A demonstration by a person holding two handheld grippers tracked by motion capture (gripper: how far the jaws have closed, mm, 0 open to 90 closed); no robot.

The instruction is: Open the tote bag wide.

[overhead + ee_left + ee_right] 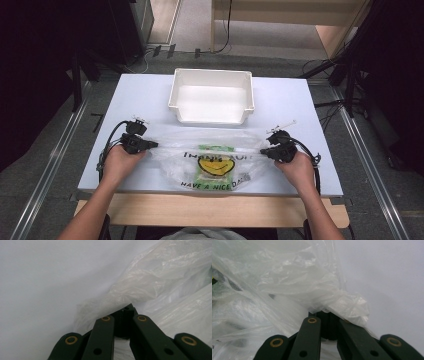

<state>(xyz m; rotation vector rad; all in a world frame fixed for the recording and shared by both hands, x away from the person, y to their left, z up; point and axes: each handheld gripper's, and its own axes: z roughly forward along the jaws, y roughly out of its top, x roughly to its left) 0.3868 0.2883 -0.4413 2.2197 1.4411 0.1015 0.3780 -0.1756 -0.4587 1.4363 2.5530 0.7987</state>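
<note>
My left gripper (pixel 150 144) and right gripper (pixel 264 150), jaws closed, each pinch one end of the clear plastic bag (pixel 210 157). The bag, printed with a yellow smiley, lies stretched between them near the table's (pixel 300 100) front edge. A white bin (pixel 211 75) stands toward the back edge.

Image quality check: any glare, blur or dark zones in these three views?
High view: table evenly lit, surroundings left and right near black, white bin slightly washed out. Left gripper view: soft overall, jaws blurred, plastic bag pale and low-contrast. Right gripper view: mild sheen on the bag's creases, near jaws out of focus.
</note>
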